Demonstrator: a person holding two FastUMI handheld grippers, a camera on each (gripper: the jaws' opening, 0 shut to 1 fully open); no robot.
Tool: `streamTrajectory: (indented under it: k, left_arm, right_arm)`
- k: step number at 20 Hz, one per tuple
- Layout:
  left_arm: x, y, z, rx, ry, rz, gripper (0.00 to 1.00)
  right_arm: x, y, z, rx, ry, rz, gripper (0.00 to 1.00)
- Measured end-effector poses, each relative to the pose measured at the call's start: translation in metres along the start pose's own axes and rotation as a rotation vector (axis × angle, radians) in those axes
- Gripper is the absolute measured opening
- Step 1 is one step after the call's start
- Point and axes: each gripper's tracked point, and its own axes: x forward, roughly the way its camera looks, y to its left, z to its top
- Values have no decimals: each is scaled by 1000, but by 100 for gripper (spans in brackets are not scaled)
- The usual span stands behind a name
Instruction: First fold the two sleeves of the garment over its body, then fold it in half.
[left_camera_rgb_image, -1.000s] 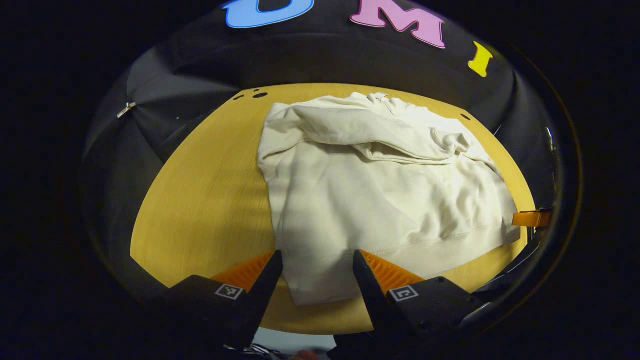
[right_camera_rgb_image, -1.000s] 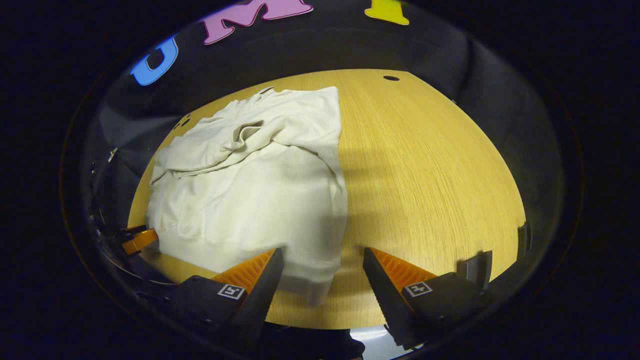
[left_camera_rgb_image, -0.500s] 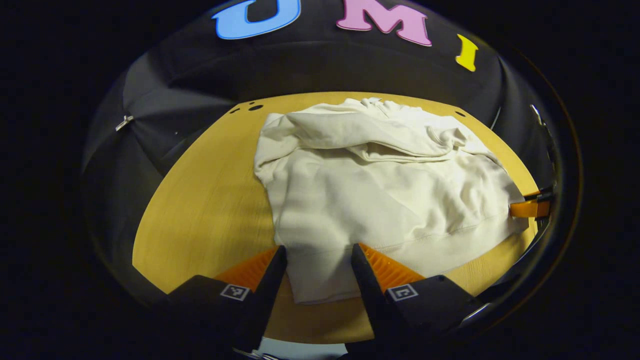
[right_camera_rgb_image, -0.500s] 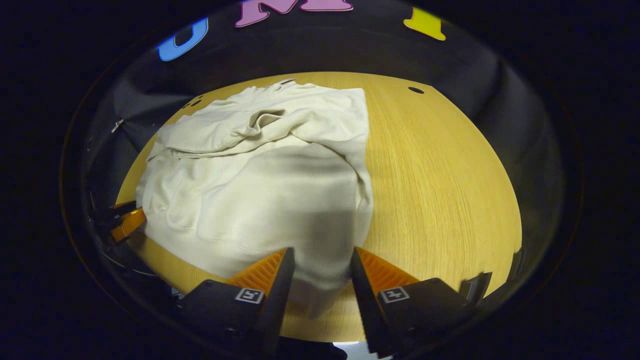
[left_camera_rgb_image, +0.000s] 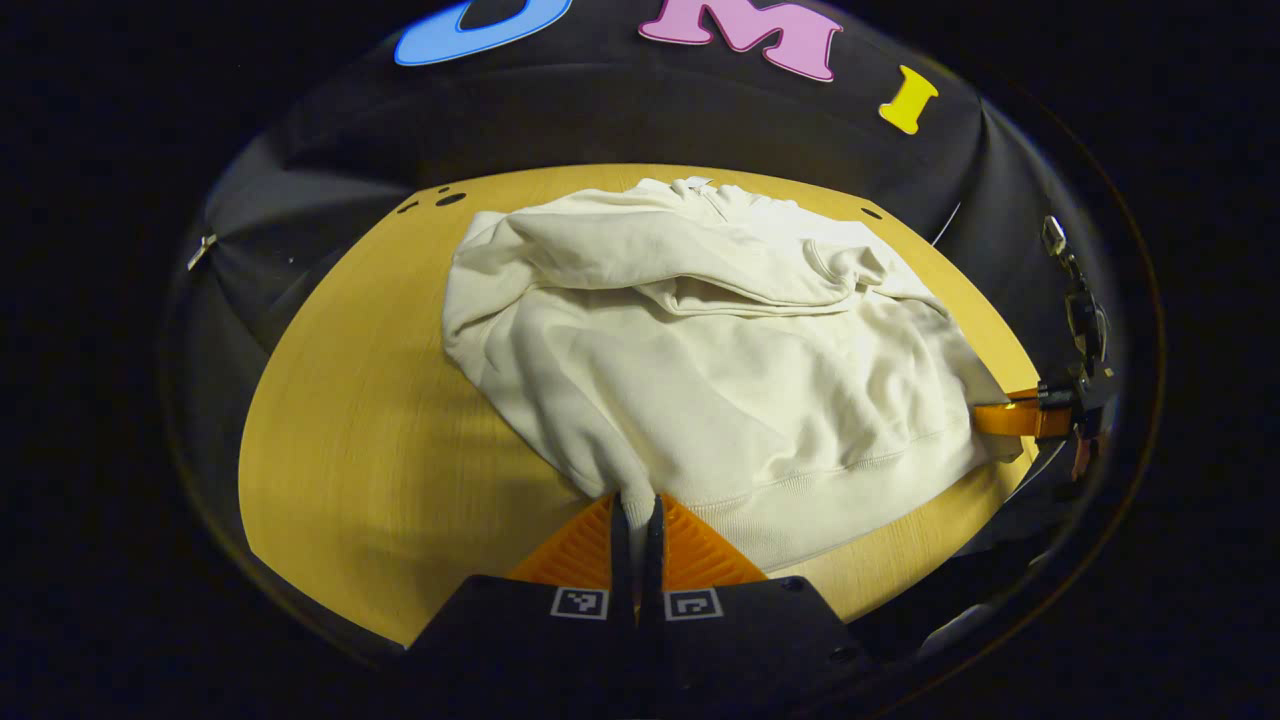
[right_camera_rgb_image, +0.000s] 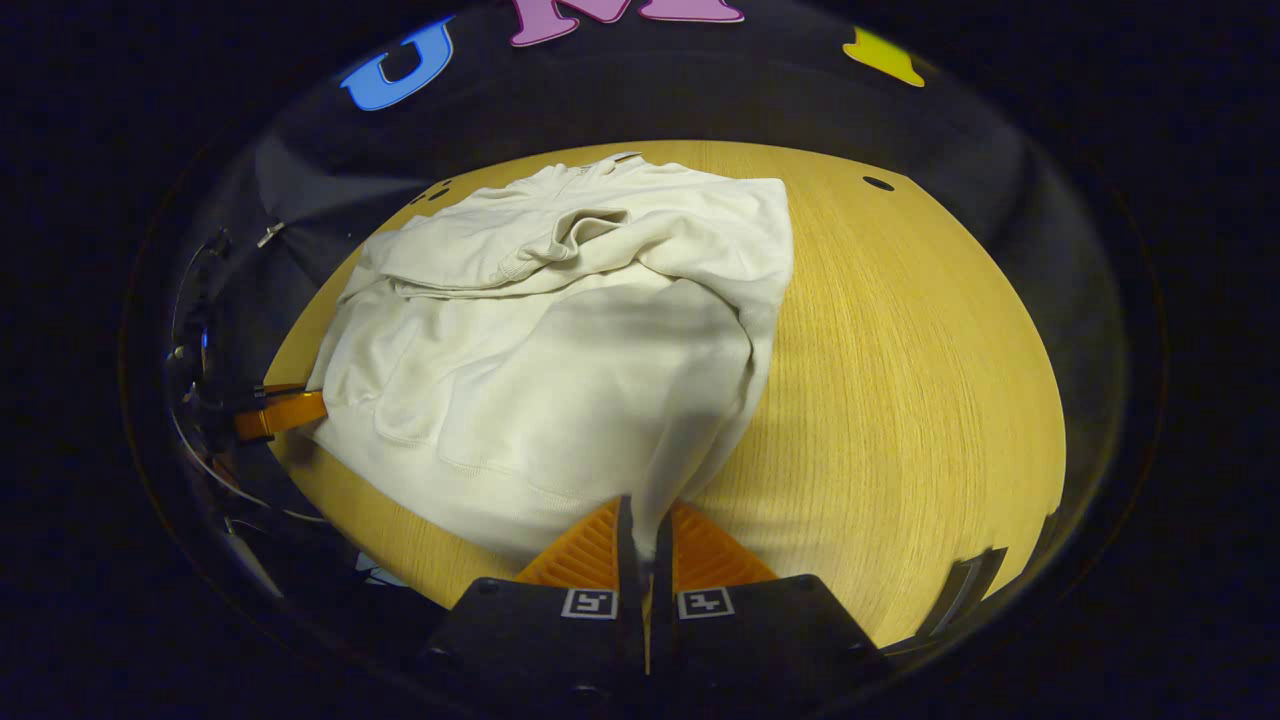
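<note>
A cream sweatshirt (left_camera_rgb_image: 720, 370) lies on the round wooden table (left_camera_rgb_image: 350, 420), both sleeves (left_camera_rgb_image: 680, 265) folded across its chest. My left gripper (left_camera_rgb_image: 635, 515) is shut on the hem's near left corner, and the cloth there is pulled up into a peak. In the right gripper view the same sweatshirt (right_camera_rgb_image: 560, 350) spreads to the left, and my right gripper (right_camera_rgb_image: 642, 520) is shut on the hem's near right corner, also drawn up. The right gripper (left_camera_rgb_image: 1010, 418) appears at the far right of the left gripper view, and the left gripper (right_camera_rgb_image: 280, 413) at the far left of the right gripper view.
Bare table (right_camera_rgb_image: 900, 400) stretches to the right of the garment in the right gripper view and to its left in the left gripper view. Small dark holes (left_camera_rgb_image: 450, 199) mark the tabletop near the far edge. The black booth wall (left_camera_rgb_image: 640, 120) rises behind.
Both grippers went from open astride the hem's corners to shut on them. The hem corners now lift off the table and the cloth bunches toward the fingers.
</note>
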Motion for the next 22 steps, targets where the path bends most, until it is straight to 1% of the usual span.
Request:
streamTrajectory:
  k: [3,5,7,9,11,14,16,21,22]
  left_arm:
    - [-9,12,-1,-23,35,1,6]
    - [-15,21,2,-29,60,-7,6]
    - [-19,18,5,-43,84,-21,6]
    - [-25,17,12,-55,89,-29,6]
    - [-35,16,22,-70,79,-29,6]
    - [-50,13,46,-90,27,-28,6]
    - [-59,14,66,-95,-14,-26,6]
    - [-72,22,128,-111,-131,-22,6]
    - [-73,25,141,-111,-153,-20,6]
  right_arm:
    - [-9,4,2,9,11,41,7]
    - [-15,5,11,27,4,74,7]
    - [-21,5,21,42,-8,97,7]
    - [-31,5,29,56,-27,111,7]
    - [-39,5,38,58,-51,108,7]
    - [-58,9,63,30,-138,104,7]
    - [-68,16,94,44,-222,122,7]
    - [-89,11,170,147,-384,140,7]
    - [-93,9,179,167,-407,142,7]
